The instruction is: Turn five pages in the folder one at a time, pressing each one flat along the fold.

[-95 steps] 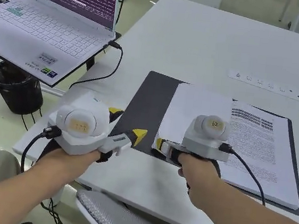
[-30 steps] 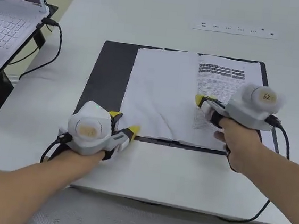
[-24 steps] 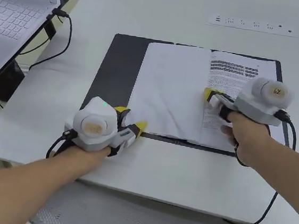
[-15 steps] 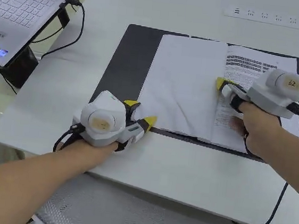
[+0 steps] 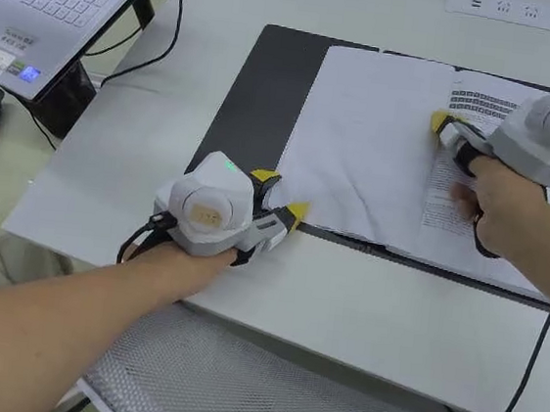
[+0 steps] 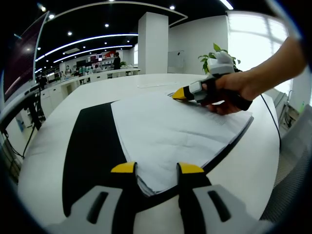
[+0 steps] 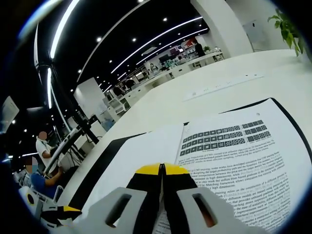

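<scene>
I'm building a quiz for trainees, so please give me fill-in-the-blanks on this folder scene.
The right gripper rests at the fold with jaws ___.
The left gripper sits at the page corner with jaws ___.
The folder has a cover coloured ___.
Missing words: shut; open; black.

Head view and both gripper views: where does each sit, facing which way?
Head view: on the headset, looking down at the folder; both forearms, left gripper and right gripper show.
Left gripper view: at the folder's near corner, looking across the blank page; own jaws apart.
Right gripper view: low by the fold, facing the printed page; own jaws together.
Shared: head and left gripper views both catch the right gripper.
</scene>
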